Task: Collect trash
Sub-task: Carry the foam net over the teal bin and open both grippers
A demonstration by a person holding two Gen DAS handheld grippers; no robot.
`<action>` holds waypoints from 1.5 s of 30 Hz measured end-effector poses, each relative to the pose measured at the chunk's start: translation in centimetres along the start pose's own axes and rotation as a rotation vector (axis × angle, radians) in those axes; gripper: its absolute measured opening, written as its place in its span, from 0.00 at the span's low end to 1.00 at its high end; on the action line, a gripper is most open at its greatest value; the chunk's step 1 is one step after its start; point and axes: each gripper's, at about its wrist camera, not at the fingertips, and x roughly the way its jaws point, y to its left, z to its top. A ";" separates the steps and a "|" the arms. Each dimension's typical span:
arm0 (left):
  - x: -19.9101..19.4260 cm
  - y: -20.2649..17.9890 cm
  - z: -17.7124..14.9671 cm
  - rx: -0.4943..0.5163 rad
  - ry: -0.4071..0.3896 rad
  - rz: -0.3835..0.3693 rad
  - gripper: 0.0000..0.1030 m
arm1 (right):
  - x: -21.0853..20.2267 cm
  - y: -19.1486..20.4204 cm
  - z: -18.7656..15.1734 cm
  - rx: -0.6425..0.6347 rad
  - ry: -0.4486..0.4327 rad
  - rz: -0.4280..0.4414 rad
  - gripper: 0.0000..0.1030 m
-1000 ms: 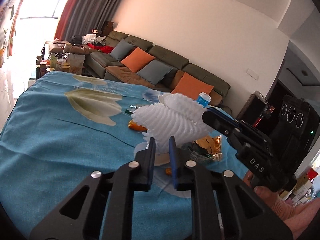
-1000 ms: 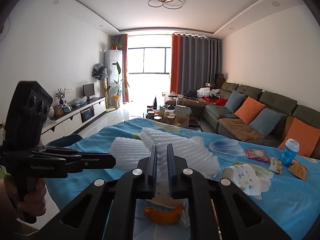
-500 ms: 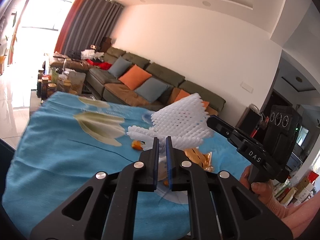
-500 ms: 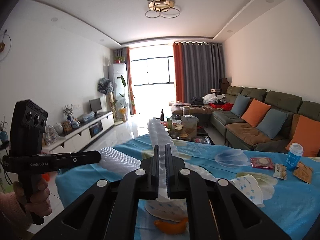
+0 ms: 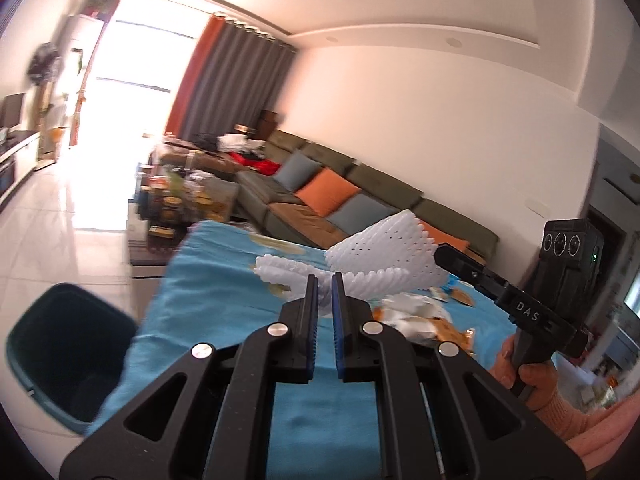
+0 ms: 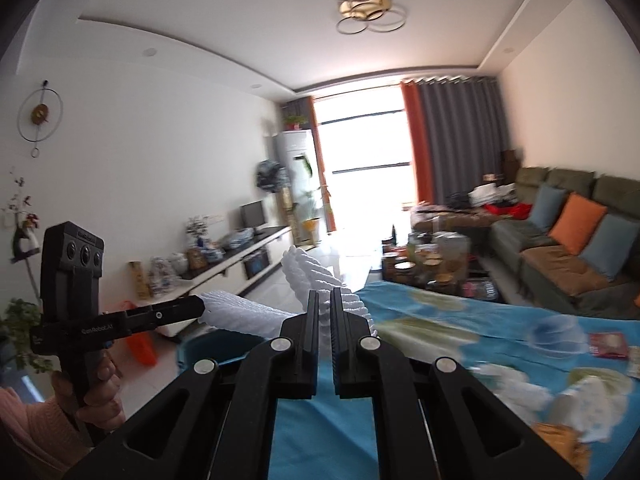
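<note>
Both tongs had lifted the white foam net (image 5: 384, 256) higher, up off the surface (image 5: 224, 312), and the view had swung toward the window since a second before. A dark teal bin (image 5: 60, 356) had come into sight at the lower left of the left view, beside the edge of the surface.

The big surface was covered with a blue cloth that had pale flowers on it. Behind it stood a long green sofa (image 5: 360, 196) with orange and grey-blue cushions. The bin sat on the floor, just beside the surface, and its mouth looked open.

The foam net hung in the air between the two tongs, above the blue cloth and near the bin side. It was soft, white and full of little holes.

The left tongs (image 5: 325, 280) were pinched tight on one end of the foam net. The right tongs (image 6: 325, 294) were pinched tight on the other end. In the left view a hand (image 5: 532, 372) held the right tool's handle.

Small bits of trash (image 5: 424, 320) lay on the cloth past the left tongs: crumpled white paper and orange wrappers. They were blurry.
</note>
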 end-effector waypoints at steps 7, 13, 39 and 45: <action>-4.9 5.1 0.2 -0.062 -0.036 0.174 0.07 | 6.4 3.5 0.1 0.007 0.075 0.152 0.04; -7.9 10.4 0.1 -0.131 -0.044 0.318 0.07 | 11.8 7.0 -0.4 0.009 0.153 0.261 0.04; -4.2 24.8 -6.0 -0.254 0.128 0.645 0.09 | 28.1 13.7 -5.9 0.018 0.589 0.355 0.09; -0.9 25.8 -6.2 -0.265 0.178 0.646 0.31 | 28.0 13.5 -6.2 0.046 0.613 0.309 0.25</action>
